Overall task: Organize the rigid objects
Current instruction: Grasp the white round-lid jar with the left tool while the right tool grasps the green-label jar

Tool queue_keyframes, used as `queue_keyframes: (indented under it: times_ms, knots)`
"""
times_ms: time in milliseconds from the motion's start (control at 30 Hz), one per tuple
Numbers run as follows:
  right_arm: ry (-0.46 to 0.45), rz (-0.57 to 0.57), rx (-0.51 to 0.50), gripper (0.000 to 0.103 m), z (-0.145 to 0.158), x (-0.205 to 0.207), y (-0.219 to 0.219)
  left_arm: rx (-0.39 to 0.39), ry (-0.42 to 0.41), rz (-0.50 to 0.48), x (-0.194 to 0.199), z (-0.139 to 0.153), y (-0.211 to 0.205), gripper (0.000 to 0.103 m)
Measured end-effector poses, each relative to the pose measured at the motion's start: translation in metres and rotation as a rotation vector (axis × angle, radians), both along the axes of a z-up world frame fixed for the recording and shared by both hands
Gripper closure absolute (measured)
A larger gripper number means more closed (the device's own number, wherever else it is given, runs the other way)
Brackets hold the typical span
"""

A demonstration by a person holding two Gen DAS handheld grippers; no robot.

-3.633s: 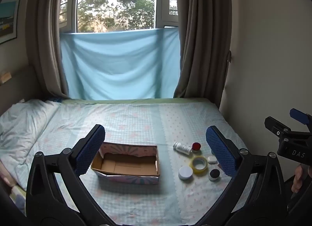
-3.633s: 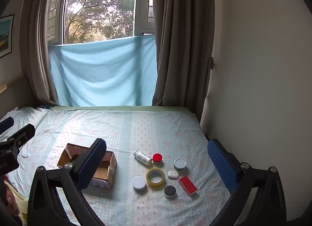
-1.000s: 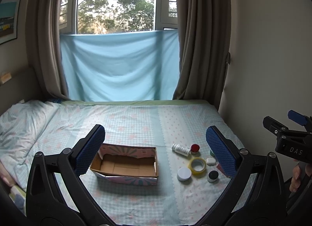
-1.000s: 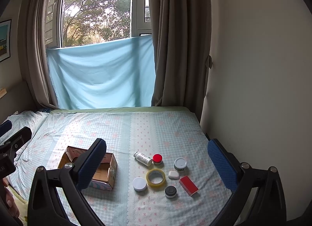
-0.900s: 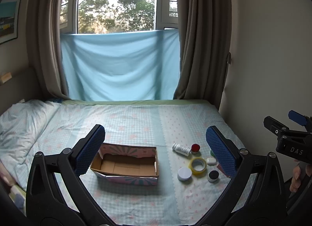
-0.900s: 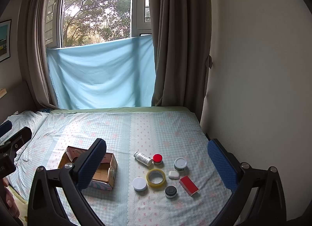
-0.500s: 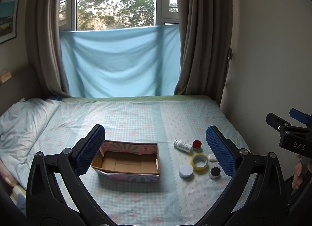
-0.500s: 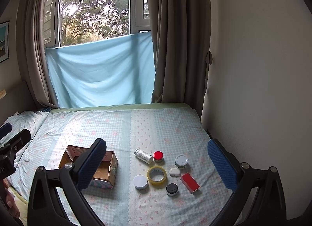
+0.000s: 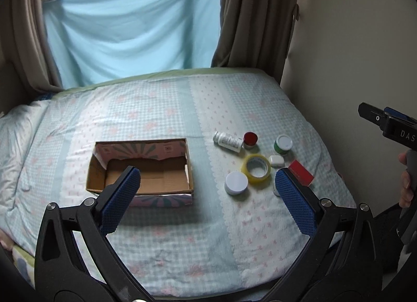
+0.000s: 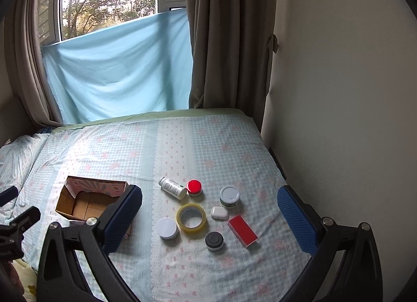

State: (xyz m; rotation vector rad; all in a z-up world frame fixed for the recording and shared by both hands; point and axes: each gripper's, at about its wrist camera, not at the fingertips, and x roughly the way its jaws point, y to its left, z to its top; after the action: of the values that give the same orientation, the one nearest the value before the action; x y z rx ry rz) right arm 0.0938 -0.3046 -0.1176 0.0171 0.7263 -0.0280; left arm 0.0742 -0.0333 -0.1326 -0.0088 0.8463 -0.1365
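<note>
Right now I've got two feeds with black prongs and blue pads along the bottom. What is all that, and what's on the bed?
Each feed comes from a camera on a hand-held gripper, looking out between its two fingers. The blue pads are the fingertips. The left gripper and right gripper are both open and hold nothing. On the bed lies an empty cardboard box. Beside it sit a white bottle on its side, a tape roll, a red box and several small jars.
</note>
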Motion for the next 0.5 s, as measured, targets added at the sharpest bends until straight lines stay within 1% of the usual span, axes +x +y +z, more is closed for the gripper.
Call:
queue_keyframes:
  times_ms: [33, 133, 233, 300, 433, 500]
  knots:
    - [0.013, -0.008, 0.010, 0.000, -0.012, 0.006, -0.006, 0.002, 0.021, -0.004, 0.006, -0.014, -0.007, 0.001]
    - [0.057, -0.021, 0.017, 0.000, -0.045, 0.027, -0.020, 0.011, 0.045, -0.021, 0.018, -0.057, -0.029, 0.001]
    - [0.087, -0.019, 0.004, 0.000, -0.078, 0.053, -0.033, 0.057, 0.086, -0.040, 0.039, -0.108, -0.057, 0.001]
    - [0.100, -0.009, 0.002, 0.000, -0.103, 0.071, -0.039, 0.066, 0.118, -0.055, 0.053, -0.143, -0.074, 0.001]
    - [0.135, -0.006, -0.012, 0.000, -0.160, 0.112, -0.052, 0.120, 0.160, -0.087, 0.089, -0.211, -0.101, 0.001]
    - [0.162, -0.005, -0.003, 0.000, -0.187, 0.131, -0.055, 0.148, 0.202, -0.107, 0.103, -0.242, -0.112, 0.001]
